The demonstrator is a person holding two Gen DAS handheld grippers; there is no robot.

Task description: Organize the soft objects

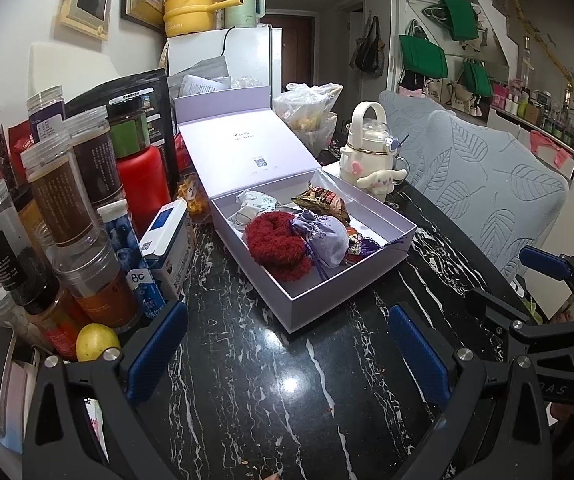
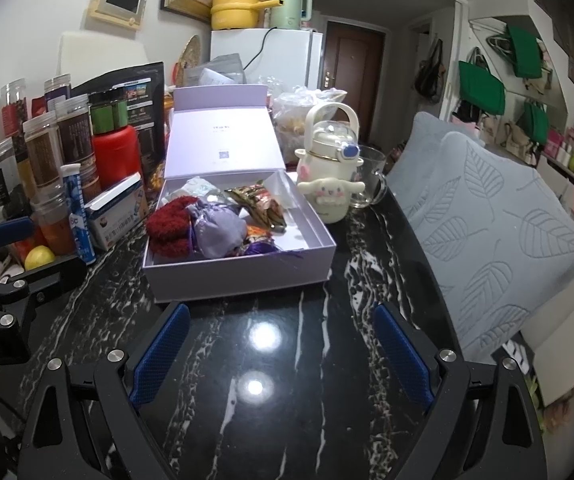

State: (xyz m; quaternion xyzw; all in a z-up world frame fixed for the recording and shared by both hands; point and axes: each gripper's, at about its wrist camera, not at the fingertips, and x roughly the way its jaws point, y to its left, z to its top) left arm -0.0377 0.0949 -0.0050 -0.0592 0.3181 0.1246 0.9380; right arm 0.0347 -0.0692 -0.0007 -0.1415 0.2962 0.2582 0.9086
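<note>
Black marble surface point(image 2: 287, 420): both claws, left claw point(image 1: 287, 344) and right claw point(image 2: 281, 354), spread empty; soft, light pouch point(image 2: 217, 232) in box point(image 2: 247, 276), best pinched at its gathered neck.

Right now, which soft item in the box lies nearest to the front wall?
The fuzzy red item, at the front left corner of the lavender box. The lilac pouch sits beside it, slightly farther back; the brocade pouch lies deeper.

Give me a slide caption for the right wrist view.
Open right gripper over the black marble table, facing an open lavender box holding a red scrunchie and lilac pouch.
</note>
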